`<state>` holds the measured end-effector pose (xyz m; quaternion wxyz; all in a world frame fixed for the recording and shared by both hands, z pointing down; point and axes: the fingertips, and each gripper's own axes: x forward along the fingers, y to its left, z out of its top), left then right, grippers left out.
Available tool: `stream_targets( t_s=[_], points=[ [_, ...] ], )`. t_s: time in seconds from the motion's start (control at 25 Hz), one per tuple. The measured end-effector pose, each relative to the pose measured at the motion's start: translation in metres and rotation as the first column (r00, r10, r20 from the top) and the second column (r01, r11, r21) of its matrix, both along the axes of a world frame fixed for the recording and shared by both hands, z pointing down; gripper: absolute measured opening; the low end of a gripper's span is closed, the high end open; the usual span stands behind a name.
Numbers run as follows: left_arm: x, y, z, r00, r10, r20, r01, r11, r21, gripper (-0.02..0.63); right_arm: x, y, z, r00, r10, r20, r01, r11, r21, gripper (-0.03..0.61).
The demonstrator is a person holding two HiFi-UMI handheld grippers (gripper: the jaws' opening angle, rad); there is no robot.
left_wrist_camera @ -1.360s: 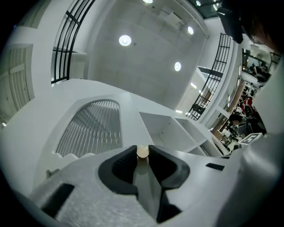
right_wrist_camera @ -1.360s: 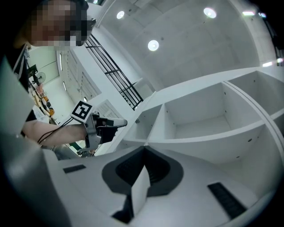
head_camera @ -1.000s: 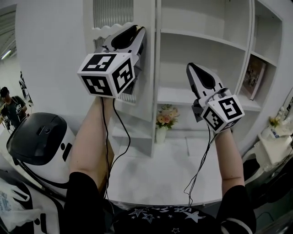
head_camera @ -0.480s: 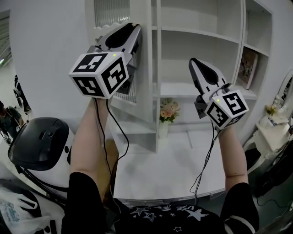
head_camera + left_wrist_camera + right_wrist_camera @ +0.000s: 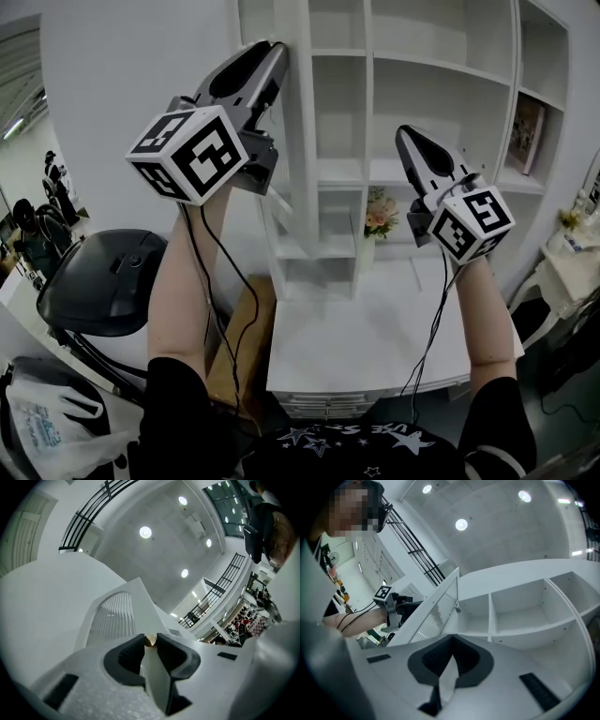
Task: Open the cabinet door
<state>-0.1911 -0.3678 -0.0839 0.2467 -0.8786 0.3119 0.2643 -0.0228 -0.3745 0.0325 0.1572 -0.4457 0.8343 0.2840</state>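
**Writing and labels.** Black-and-white square markers are borne on the cube of each gripper. Blue print is seen on a plastic bag (image 5: 47, 422) at the lower left, and pale lettering among stars on the person's dark shirt (image 5: 347, 436). Neither can be read. A flat book-like item (image 5: 527, 131) is leant in a right-hand compartment, and its cover is too small to be made out.

**Containers.** A bunch of flowers (image 5: 378, 214) is held in a pale vase (image 5: 369, 251), which is stood in a lower compartment of the white shelf cabinet (image 5: 441, 84), just above the white tabletop (image 5: 375, 328). A brown box (image 5: 246, 328) is noted beside the table, below the left arm.

**Cabinet door.** The cabinet door (image 5: 433, 613) is found open, swung well out from the left side of the cabinet. It is white, with an arched frame round a ribbed pane (image 5: 112, 620). A small brass-coloured knob (image 5: 150, 640) is fitted at its free edge.

**Tongs.** The left gripper (image 5: 269, 56) is raised against the door's edge and is pinched on the knob. Its jaws have just been eased slightly apart, yet the knob is seen between the pads and touched on both sides. The right gripper (image 5: 452, 639) is held clear of the door, in front of the open compartments. Its jaws are pressed together, with nothing between them.
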Motion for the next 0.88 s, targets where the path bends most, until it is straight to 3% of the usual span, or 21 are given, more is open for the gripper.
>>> stream_targets(
  t_s=[0.32,0.6,0.88],
  points=[
    [-0.071,0.016,0.001,1.000,-0.006,-0.016,0.006,1.000,-0.022,0.103,-0.071,0.036,0.003,1.000,-0.023,-0.010,0.023,1.000,0.013,0.005],
    [-0.126,0.020,0.002,0.998,-0.047,-0.047,0.047,0.999,-0.015,0.100,-0.125,0.062,0.004,0.996,0.038,-0.077,-0.028,0.992,0.124,0.005],
    [-0.133,0.021,0.002,0.987,-0.155,-0.051,0.156,0.988,0.021,0.081,-0.130,0.049,0.014,0.997,-0.043,-0.060,0.045,0.998,0.036,0.005]
  ],
)
